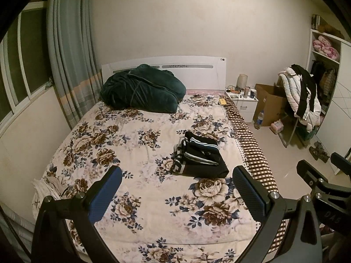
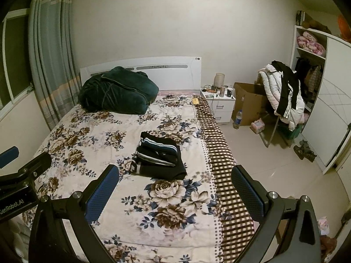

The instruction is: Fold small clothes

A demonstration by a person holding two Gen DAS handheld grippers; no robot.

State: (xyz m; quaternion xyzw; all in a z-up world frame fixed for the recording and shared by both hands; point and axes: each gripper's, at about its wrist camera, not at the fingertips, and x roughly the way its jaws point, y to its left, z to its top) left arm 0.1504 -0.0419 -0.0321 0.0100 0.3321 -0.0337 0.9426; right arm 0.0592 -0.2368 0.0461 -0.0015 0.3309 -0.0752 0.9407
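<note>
A stack of folded black clothes with white-and-blue trim lies on the floral bedspread, right of the middle; it also shows in the right wrist view. My left gripper is open and empty, held above the near part of the bed, short of the stack. My right gripper is open and empty too, beside the left one and above the bed's near right edge. A crumpled pale cloth lies at the bed's near left corner.
A dark green bundled blanket sits at the headboard. A white nightstand with small items, a cardboard box, a bottle and a rack draped with jackets stand right of the bed. Curtains and window are left.
</note>
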